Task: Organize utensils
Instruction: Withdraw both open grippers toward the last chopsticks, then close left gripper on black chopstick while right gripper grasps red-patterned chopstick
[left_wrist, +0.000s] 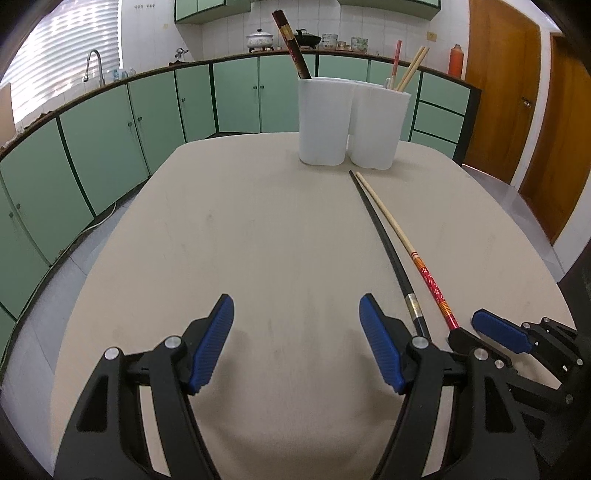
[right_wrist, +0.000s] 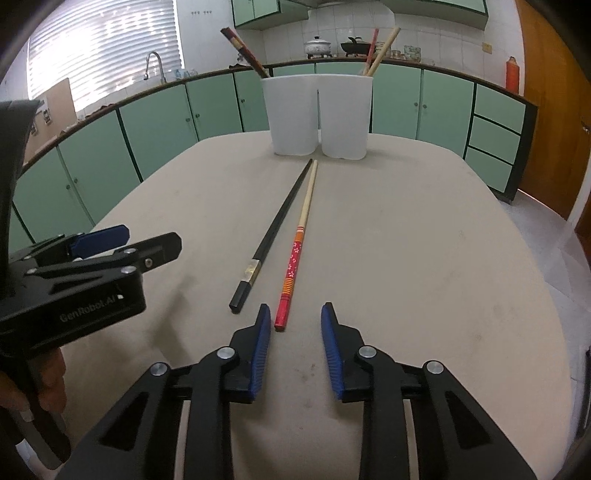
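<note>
Two chopsticks lie side by side on the beige table (right_wrist: 424, 240): a black chopstick (right_wrist: 273, 232) and a red-handled wooden chopstick (right_wrist: 295, 258). They also show in the left wrist view, the black one (left_wrist: 380, 240) and the red one (left_wrist: 413, 254). A white two-compartment holder (right_wrist: 317, 114) stands at the far edge with dark chopsticks in its left part and light ones in its right part. My right gripper (right_wrist: 295, 332) is open, just behind the red chopstick's end. My left gripper (left_wrist: 297, 332) is open and empty, left of both chopsticks.
Green kitchen cabinets (left_wrist: 147, 122) and a counter with pots run behind the table. A sink tap (left_wrist: 94, 62) is at the far left. Wooden doors (left_wrist: 517, 92) are at the right. The left gripper appears in the right wrist view (right_wrist: 110, 254).
</note>
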